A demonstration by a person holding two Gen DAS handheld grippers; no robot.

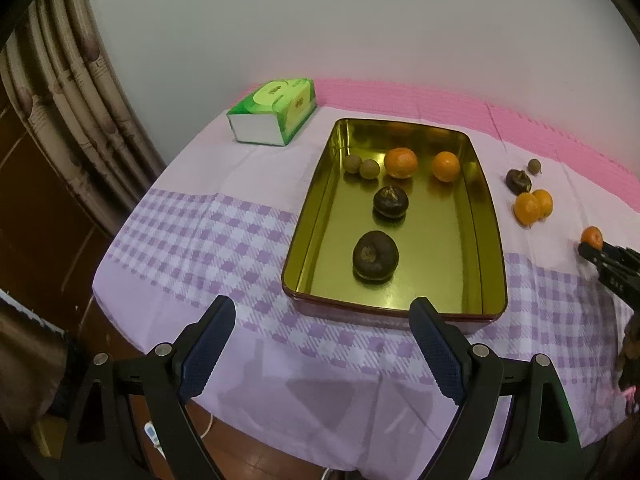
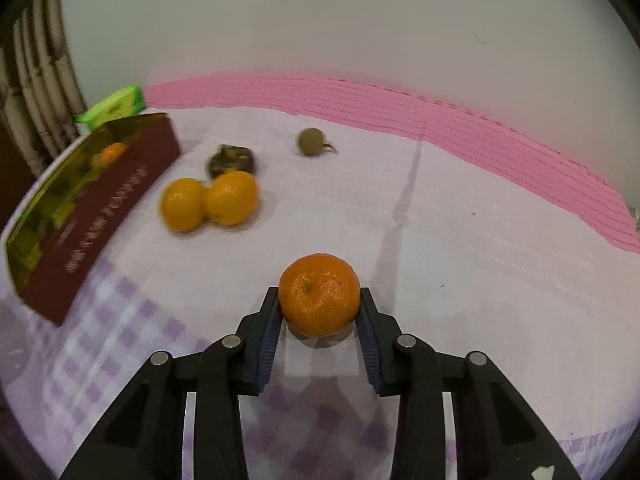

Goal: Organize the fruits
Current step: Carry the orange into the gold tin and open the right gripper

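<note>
My right gripper (image 2: 319,300) was pinching a small round orange mandarin (image 2: 319,295), one pad on each side of the fruit, which sat low over the lilac checked tablecloth (image 2: 460,240); I couldn't tell if it was clear of the cloth. It was well right of the shallow gold metal tin with dark red outer walls (image 1: 486,216).

My left gripper (image 1: 322,344) had its fingers spread wide with nothing between them, just in front of the tin's near edge.

Inside the tin: two orange mandarins, two small brownish round fruits, two dark brown wrinkled fruits. Right of the tin, on the cloth: a touching pair of orange mandarins (image 2: 210,202), a dark wrinkled fruit (image 2: 232,160) just behind them, and a small brown round fruit with a stem (image 2: 312,141) further back. A green tissue pack (image 1: 274,110) sat off the tin's far left corner.

Step, as I judged it: pick made, carry to the tin pending. Next I needed to lift clear, swing left over the tin's right wall, avoid the loose pair, and release by the other mandarins. Four loose fruits left after this one.
</note>
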